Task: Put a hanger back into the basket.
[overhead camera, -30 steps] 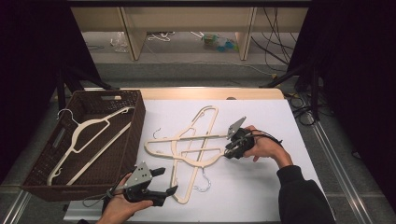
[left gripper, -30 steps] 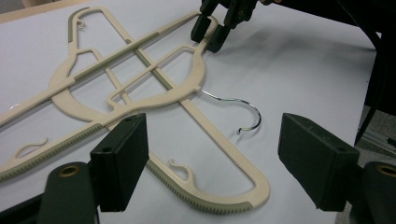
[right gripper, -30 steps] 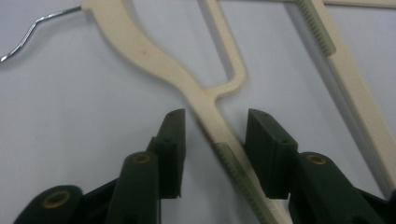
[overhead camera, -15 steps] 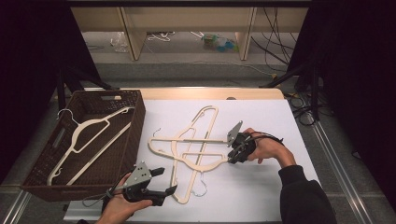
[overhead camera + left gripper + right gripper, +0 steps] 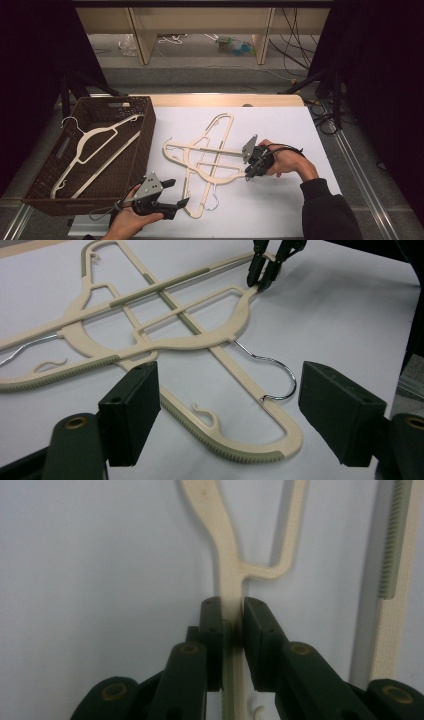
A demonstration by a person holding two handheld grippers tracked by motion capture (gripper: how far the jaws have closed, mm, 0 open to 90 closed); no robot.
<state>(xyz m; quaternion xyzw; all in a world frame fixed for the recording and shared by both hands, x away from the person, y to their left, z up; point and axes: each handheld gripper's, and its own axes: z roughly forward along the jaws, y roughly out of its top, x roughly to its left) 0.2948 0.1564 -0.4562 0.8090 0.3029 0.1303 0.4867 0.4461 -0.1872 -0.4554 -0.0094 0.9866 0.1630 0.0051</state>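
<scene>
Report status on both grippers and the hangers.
Right gripper just closed, fingers pinching top hanger's shoulder end. Left gripper open, idle near table edge. Two hangers crossed beneath. One hanger in basket.

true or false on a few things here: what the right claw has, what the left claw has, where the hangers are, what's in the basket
1. The right claw is shut on the end of a cream hanger. True.
2. The left claw grips a hanger by its metal hook. False: its jaws stand open and apart, holding nothing, near the table's front edge.
3. Two hangers lie crossed on the white table. True.
4. The brown basket is empty. False: one cream hanger in the basket lies inside it.
5. The basket sits at the right of the table in the high view. False: it sits at the left.
</scene>
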